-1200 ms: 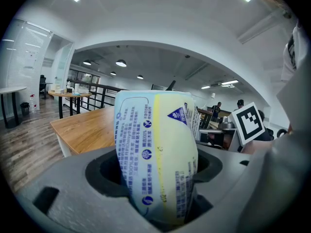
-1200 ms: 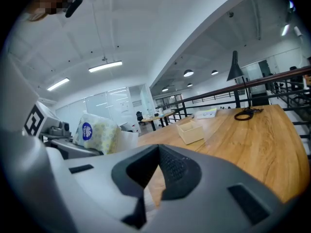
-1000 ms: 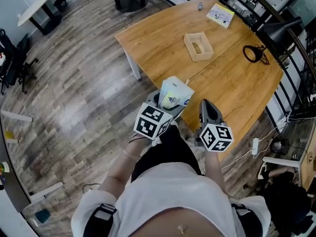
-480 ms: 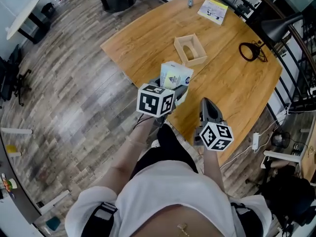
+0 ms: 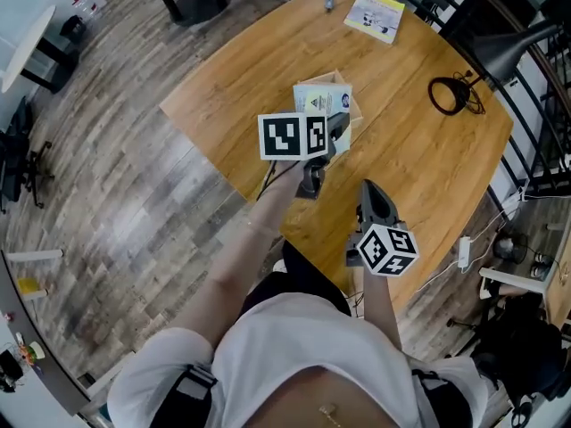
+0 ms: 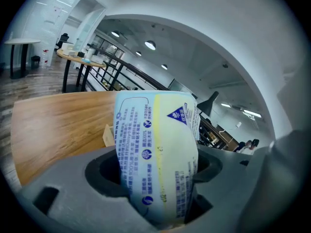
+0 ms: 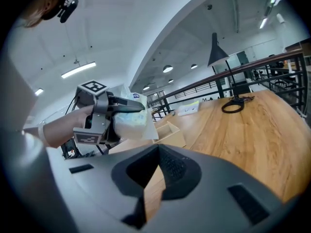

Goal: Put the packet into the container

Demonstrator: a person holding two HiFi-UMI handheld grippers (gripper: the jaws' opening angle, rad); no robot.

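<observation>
My left gripper is shut on a white and pale yellow packet with blue print, held up over the wooden table. In the head view the packet covers most of the small open wooden container; only its rim shows past the packet. The left gripper view has the packet upright between the jaws of the left gripper, with a corner of the container behind it. My right gripper hangs shut and empty near the table's front edge. The right gripper view shows the right gripper, the packet and the container.
A yellow and white booklet lies at the table's far side, with a small dark object near it. A coiled black cable lies at the right. A black lamp and a railing stand beyond the right edge.
My left gripper has carried the packet forward from the table's front edge to above the container. The right gripper has hardly moved.
</observation>
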